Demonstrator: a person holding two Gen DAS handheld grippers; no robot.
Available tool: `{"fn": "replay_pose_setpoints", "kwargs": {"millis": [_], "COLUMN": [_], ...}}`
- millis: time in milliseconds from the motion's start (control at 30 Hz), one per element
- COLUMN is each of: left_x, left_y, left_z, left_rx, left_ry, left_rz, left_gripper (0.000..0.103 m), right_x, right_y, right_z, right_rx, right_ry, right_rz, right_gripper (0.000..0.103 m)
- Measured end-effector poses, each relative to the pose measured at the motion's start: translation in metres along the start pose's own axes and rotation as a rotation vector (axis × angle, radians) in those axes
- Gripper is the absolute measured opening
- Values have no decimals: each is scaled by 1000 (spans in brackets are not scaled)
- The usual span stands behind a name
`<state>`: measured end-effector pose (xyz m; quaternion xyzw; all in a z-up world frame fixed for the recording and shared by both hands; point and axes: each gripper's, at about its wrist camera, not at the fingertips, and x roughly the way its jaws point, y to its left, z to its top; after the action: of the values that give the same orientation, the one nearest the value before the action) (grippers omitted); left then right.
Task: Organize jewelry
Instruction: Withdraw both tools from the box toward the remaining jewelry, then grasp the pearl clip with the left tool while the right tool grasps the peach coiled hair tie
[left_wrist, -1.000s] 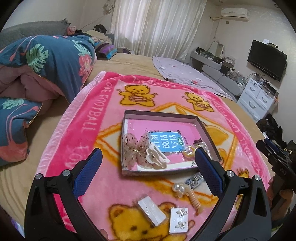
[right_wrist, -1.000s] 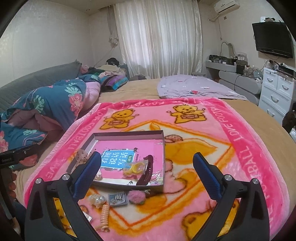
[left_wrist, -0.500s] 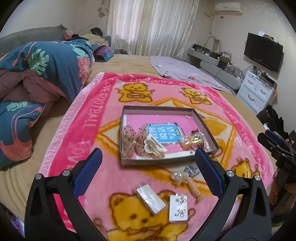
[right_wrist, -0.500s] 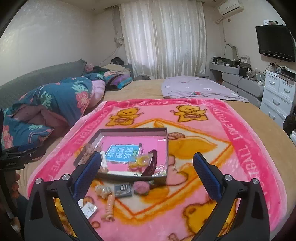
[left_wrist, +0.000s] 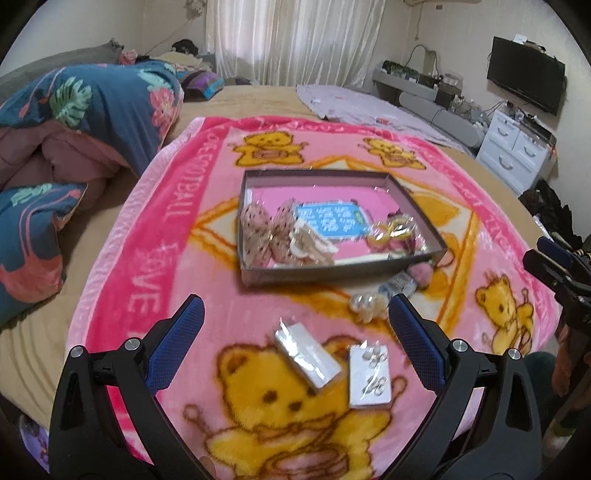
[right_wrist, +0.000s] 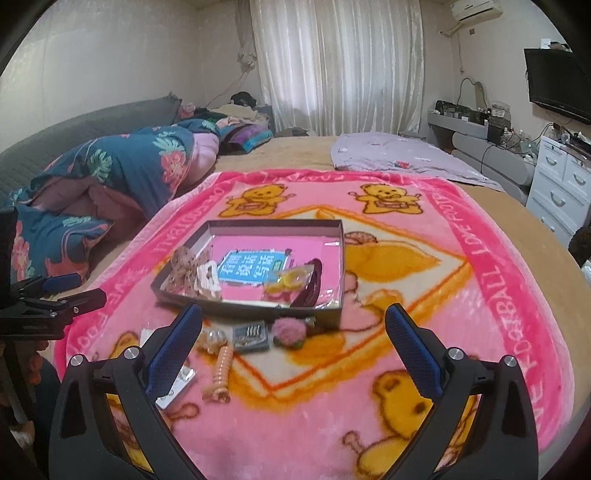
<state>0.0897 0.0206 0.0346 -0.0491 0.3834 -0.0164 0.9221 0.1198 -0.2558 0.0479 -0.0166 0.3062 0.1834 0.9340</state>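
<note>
Over the last second I have drawn both rigs back and up from the box (left_wrist: 332, 275). In my left view it sat close ahead between the fingers a second ago; now it lies further off at 12 o'clock, and the loose pieces in front of it fill the near ground. Nothing on the blanket (left_wrist: 173, 236) has shifted, so I read this as a pull-back to choose the next piece, not a placement.

The box already holds the dotted bow (left_wrist: 264, 230), a cream claw clip (left_wrist: 308, 245), a bagged yellow piece (right_wrist: 290, 278) and a dark clip (right_wrist: 314, 286).

Left to collect, by my judgement:
- the clear packet (left_wrist: 306, 354) and the earring card (left_wrist: 369, 376), side by side just ahead of the left tongs (left_wrist: 293, 332), packet at 11 o'clock of the card
- the pearl piece (left_wrist: 364, 304) near the box's front wall
- the spiral hair tie (right_wrist: 221, 371), the small bagged card (right_wrist: 251, 334) and the pink pompom (right_wrist: 290, 330), in a row at 12 o'clock of the right tongs (right_wrist: 293, 334)

Both tongs are spread wide, holding nothing and touching nothing. The left pair frames the packet and card, so that looks the likeliest next pick. The packet is thin and glossy and may slide on the plush pile.
</note>
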Motion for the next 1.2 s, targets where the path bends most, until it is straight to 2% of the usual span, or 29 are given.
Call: {"fn": "replay_pose_setpoints", "kwargs": {"millis": [333,700,767,933,1033,1133,1200], "left_x": [12,13,14,19,22,29,36], "left_y": [10,-9,-12,-13,-13,-12,-13], "left_z": [-30,-77,-83,-80,-67,-53,-43], "left_rx": [3,67,70,62,58,57,61], "left_ry": [86,170,181,185,158,147,146], "left_rz": [33,-36,-55,-62,-61,-50,-51], "left_gripper": [93,93,92,87,85,75,73], "right_x": [13,40,51,81,99,115,122], "right_y": [10,14,18,39,50,56,58], "right_z": [-21,-33,-35,-41,-48,-54,-56], "right_rx": [-31,-16,-16,-51,-74,-75,-78], "right_ry": [73,172,205,293,348,399,416], "right_rz": [33,130,148,195,207,203,201], "right_gripper": [99,97,86,71,60,49,47]}}
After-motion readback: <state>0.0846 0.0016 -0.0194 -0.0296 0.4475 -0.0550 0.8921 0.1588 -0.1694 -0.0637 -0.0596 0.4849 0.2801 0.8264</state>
